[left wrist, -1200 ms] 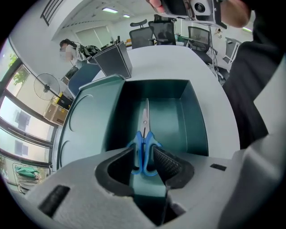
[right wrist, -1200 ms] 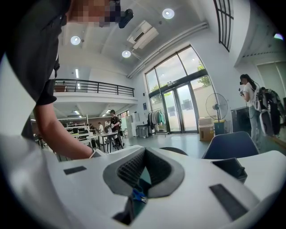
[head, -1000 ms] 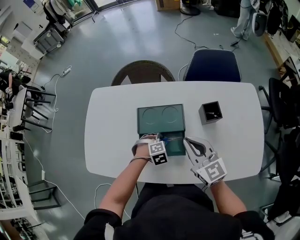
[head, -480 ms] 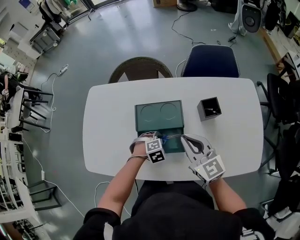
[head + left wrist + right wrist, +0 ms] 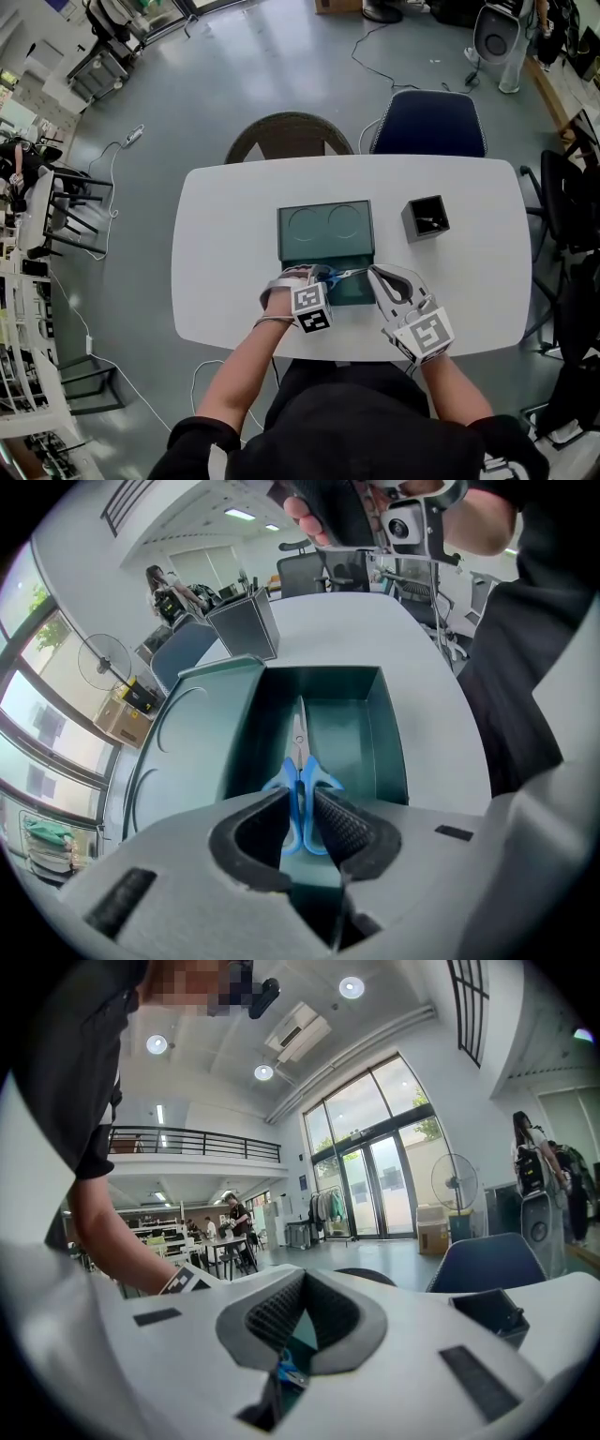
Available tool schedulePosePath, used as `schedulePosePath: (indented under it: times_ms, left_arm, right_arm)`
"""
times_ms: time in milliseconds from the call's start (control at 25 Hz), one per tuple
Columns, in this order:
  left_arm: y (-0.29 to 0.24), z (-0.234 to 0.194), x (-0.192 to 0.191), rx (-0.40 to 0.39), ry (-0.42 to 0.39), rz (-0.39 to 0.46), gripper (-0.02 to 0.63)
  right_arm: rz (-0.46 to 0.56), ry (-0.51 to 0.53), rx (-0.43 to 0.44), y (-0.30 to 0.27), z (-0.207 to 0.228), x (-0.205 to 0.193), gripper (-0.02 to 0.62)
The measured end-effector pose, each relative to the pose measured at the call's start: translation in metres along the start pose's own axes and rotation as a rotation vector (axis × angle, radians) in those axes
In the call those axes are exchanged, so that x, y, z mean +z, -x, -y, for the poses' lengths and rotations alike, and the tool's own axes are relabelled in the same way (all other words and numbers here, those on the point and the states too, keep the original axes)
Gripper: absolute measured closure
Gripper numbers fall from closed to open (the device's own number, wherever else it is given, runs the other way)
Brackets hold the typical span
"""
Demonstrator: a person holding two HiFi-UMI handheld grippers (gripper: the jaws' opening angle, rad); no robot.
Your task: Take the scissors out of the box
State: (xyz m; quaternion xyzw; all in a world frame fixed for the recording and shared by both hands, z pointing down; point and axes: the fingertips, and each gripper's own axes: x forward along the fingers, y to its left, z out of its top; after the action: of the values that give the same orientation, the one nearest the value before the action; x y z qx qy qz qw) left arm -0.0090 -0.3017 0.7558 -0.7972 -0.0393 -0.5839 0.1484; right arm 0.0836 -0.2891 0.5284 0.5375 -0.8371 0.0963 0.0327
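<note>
A dark green box (image 5: 325, 230) sits mid-table with its open tray (image 5: 386, 733) toward me. Blue-handled scissors (image 5: 299, 757) lie in the tray, blades pointing away. My left gripper (image 5: 300, 806) points steeply down into the tray's near end. Its jaws have just been closing, and the pads now press both sides of the blue handles. In the head view the left gripper (image 5: 319, 278) is at the tray's front left, and the scissors (image 5: 335, 275) show beside it. My right gripper (image 5: 377, 275) rests shut and empty at the tray's right edge, pointing nearly level across the table (image 5: 302, 1281).
A black square holder (image 5: 425, 218) stands on the white table (image 5: 225, 244) to the right of the box. A blue chair (image 5: 427, 127) and a dark round chair (image 5: 286, 141) stand at the far side. My arms reach in from the near edge.
Both grippers keep their places at the tray. Only the head view has shifted slightly.
</note>
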Motion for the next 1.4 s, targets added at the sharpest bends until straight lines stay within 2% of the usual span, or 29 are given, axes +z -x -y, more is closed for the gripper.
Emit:
schedulePosePath:
  times_ms: [200,480,680,1080,1400]
  left_arm:
    - [0.03,-0.005,0.009,0.061,0.012,0.067,0.514]
    - [0.066,-0.017,0.024,0.201,0.02,0.16,0.514]
    - [0.102,-0.031,0.038,0.344,0.056,0.268,0.512]
    - [0.161,-0.055,0.058,0.562,0.286,0.506,0.512]
    - [0.2,-0.071,0.059,0.667,0.49,0.734,0.512]
  right_arm:
    - [0.017,0.001,-0.018,0.0,0.006,0.005,0.589]
    - [0.026,-0.006,-0.078,0.009,0.026,0.009,0.589]
    - [0.046,0.005,-0.13,0.016,0.043,0.014,0.589]
    - [0.066,0.018,-0.169,0.023,0.057,0.023,0.589]
    - [0.066,0.026,-0.158,0.024,0.052,0.022,0.589]
